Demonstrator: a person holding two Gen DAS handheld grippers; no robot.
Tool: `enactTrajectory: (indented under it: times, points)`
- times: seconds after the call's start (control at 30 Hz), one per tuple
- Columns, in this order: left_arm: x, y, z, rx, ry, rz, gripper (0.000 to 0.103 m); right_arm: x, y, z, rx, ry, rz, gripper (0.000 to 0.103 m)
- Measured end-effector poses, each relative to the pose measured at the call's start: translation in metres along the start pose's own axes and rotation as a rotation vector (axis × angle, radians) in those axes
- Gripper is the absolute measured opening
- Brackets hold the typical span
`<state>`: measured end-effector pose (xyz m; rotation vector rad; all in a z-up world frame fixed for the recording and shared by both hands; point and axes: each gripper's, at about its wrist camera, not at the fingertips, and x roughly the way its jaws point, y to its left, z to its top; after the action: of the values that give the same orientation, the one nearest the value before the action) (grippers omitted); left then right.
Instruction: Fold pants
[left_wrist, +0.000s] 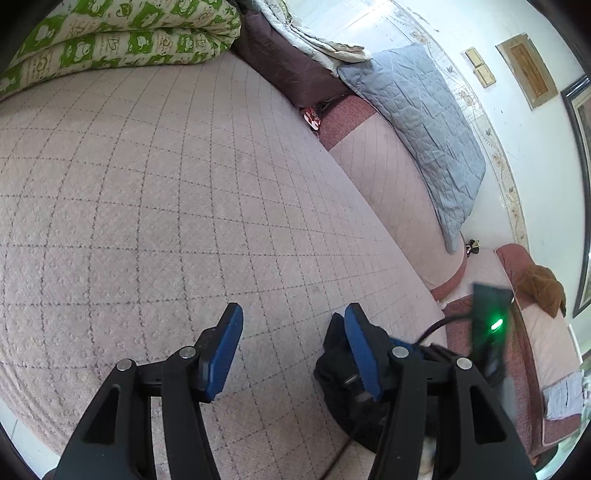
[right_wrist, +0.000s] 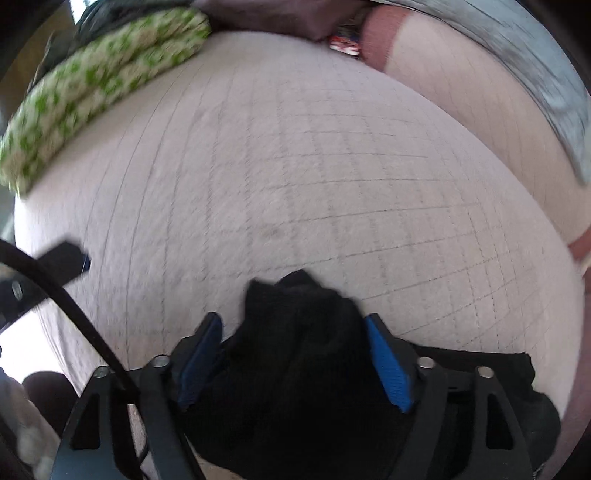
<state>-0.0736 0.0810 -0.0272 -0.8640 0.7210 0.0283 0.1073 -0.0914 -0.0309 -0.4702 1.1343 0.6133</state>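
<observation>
**Black pants bunched at the bed's near edge, both sets of fingers open**

The pants (right_wrist: 295, 354) lie crumpled on the pink quilted bed (right_wrist: 295, 166), a dark heap rising between the fingers of the right gripper (right_wrist: 293, 363). Those fingers stand wide apart on either side of the heap; the view is blurred, and their blue pads do not seem to press the cloth. In the left wrist view the same pants (left_wrist: 340, 373) sit just behind and right of the right-hand finger of the left gripper (left_wrist: 291, 350), whose fingers stand half apart over bare quilt with nothing between them.

Beyond the fingers the bed is bare up to a folded green-and-cream quilt (left_wrist: 122, 40) at the far left. A dark purple pillow (left_wrist: 284, 70) and a grey-blue quilted pillow (left_wrist: 417, 122) lie far right, against the white wall (left_wrist: 524, 155). A black device with a green light (left_wrist: 493, 325) and its cable (left_wrist: 437, 326) hang right of the left fingers. A black cable (right_wrist: 66, 299) crosses left of the right fingers.
</observation>
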Motion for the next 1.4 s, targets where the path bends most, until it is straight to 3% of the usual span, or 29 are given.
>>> enactTrajectory:
  times: [0.1, 0.13, 0.27, 0.33, 0.37, 0.47, 0.5, 0.57, 0.67, 0.8, 0.87, 0.97, 1.13, 1.2, 1.27, 1.4]
  points:
    - [-0.005, 0.004, 0.0, -0.001, -0.008, -0.002, 0.056, 0.023, 0.017, -0.006, -0.053, 0.052, -0.057, 0.091]
    - [-0.007, 0.005, 0.0, -0.007, -0.012, -0.004, 0.056, 0.025, 0.014, -0.007, -0.021, 0.039, -0.031, 0.089]
    - [-0.013, 0.016, 0.003, -0.043, -0.028, -0.02, 0.057, 0.017, -0.012, -0.007, 0.083, 0.025, 0.018, 0.056]
    - [-0.016, 0.02, 0.003, -0.063, -0.038, -0.035, 0.058, 0.015, -0.024, -0.004, 0.137, 0.018, 0.071, 0.055]
    - [-0.018, 0.021, 0.004, -0.07, -0.045, -0.038, 0.058, 0.015, -0.028, -0.002, 0.154, 0.021, 0.085, 0.058]
    - [-0.021, 0.021, 0.004, -0.075, -0.066, -0.041, 0.06, 0.018, -0.024, 0.003, 0.19, 0.003, 0.15, 0.094]
    - [-0.022, 0.021, 0.003, -0.074, -0.072, -0.039, 0.06, 0.018, -0.019, 0.003, 0.187, -0.012, 0.148, 0.098]
    - [-0.025, 0.022, 0.003, -0.076, -0.086, -0.034, 0.06, 0.012, -0.009, 0.002, 0.157, -0.061, 0.109, 0.097]
    - [-0.027, 0.023, 0.003, -0.085, -0.099, -0.03, 0.061, -0.013, -0.011, -0.005, 0.144, -0.169, 0.143, 0.094]
    - [-0.021, 0.014, -0.001, -0.061, -0.07, -0.045, 0.061, -0.071, -0.042, -0.029, 0.149, -0.315, 0.126, 0.093]
    - [-0.018, -0.003, -0.007, -0.006, -0.043, -0.084, 0.061, -0.104, -0.071, -0.056, 0.146, -0.36, 0.098, 0.093]
    - [-0.012, -0.029, -0.017, 0.105, 0.002, -0.079, 0.061, -0.128, -0.129, -0.101, 0.243, -0.324, 0.036, 0.093]
    - [0.002, -0.103, -0.059, 0.315, 0.13, -0.082, 0.061, -0.151, -0.27, -0.236, 0.647, -0.284, -0.104, 0.093]
    - [0.015, -0.129, -0.077, 0.366, 0.183, -0.115, 0.064, -0.15, -0.321, -0.304, 0.894, -0.269, -0.089, 0.093]
    - [0.037, -0.157, -0.097, 0.429, 0.241, -0.107, 0.065, -0.146, -0.345, -0.347, 1.051, -0.281, -0.048, 0.093]
    - [0.092, -0.192, -0.128, 0.523, 0.333, -0.035, 0.065, -0.122, -0.37, -0.398, 1.258, -0.285, 0.024, 0.093]
